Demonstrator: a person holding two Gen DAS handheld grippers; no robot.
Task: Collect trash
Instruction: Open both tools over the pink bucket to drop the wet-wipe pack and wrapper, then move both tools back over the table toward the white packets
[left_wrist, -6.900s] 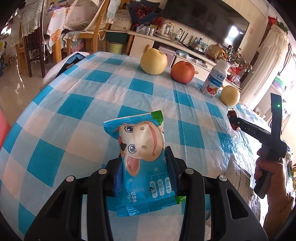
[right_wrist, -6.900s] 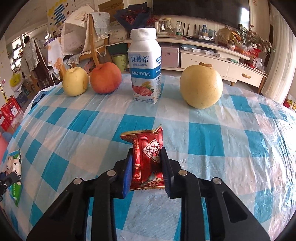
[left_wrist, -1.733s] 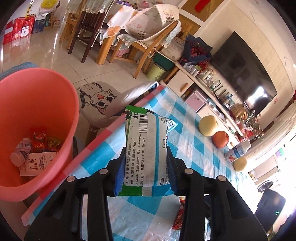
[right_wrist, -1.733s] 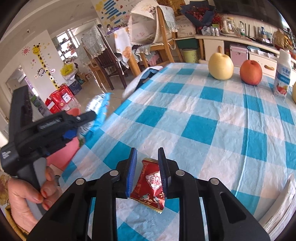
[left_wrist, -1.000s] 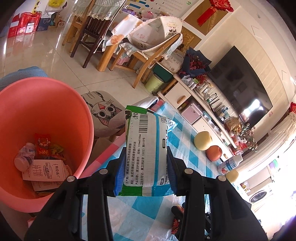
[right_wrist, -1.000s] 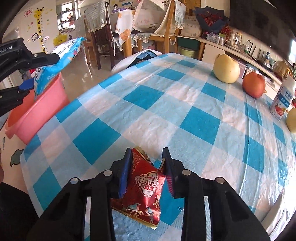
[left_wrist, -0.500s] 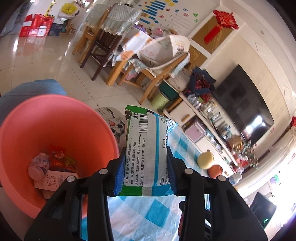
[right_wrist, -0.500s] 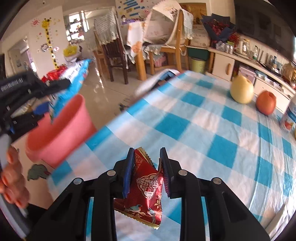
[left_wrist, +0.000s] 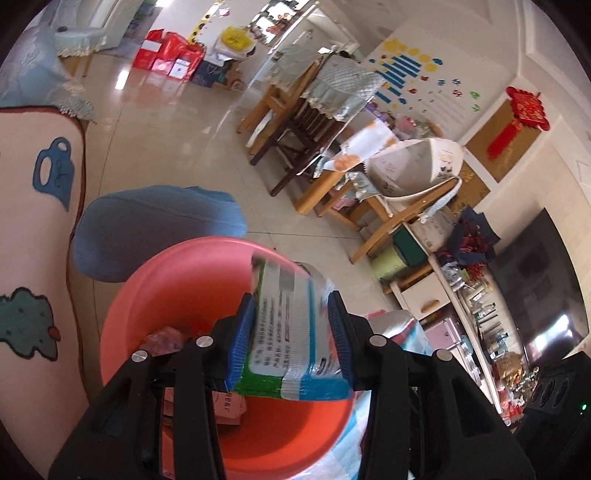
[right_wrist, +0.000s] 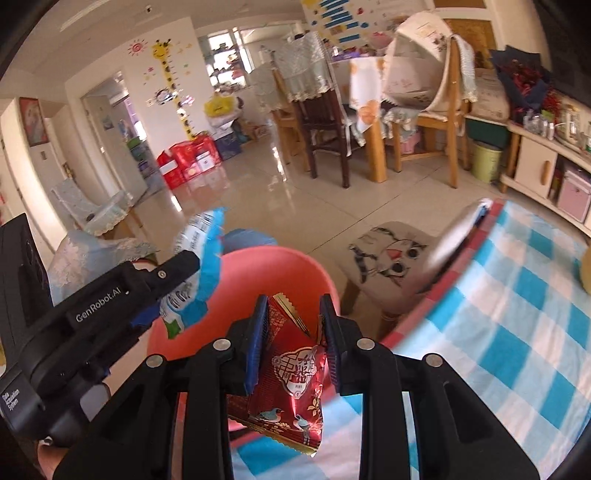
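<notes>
My left gripper (left_wrist: 291, 339) sits above the pink plastic bin (left_wrist: 155, 280). The blue-and-white wipes packet (left_wrist: 288, 332) lies between its pads, blurred and tilted, with the jaws wider than before. The bin holds several bits of trash. In the right wrist view the left gripper (right_wrist: 173, 284) and packet (right_wrist: 195, 258) hang over the bin's (right_wrist: 280, 269) left rim. My right gripper (right_wrist: 291, 325) is shut on a red snack wrapper (right_wrist: 295, 373) at the bin's near rim, over the table edge.
A stool with a cat-face cushion (right_wrist: 388, 254) stands beside the bin. The blue-checked tablecloth (right_wrist: 517, 325) lies to the right. A blue cushion (left_wrist: 155, 221) lies behind the bin. Wooden chairs (right_wrist: 325, 110) and a TV cabinet (right_wrist: 535, 162) stand farther back.
Both grippers swung left from the table to the pink bin. The left jaws have spread and the wipes packet now looks blurred and loose between them. The right still grips the red wrapper.
</notes>
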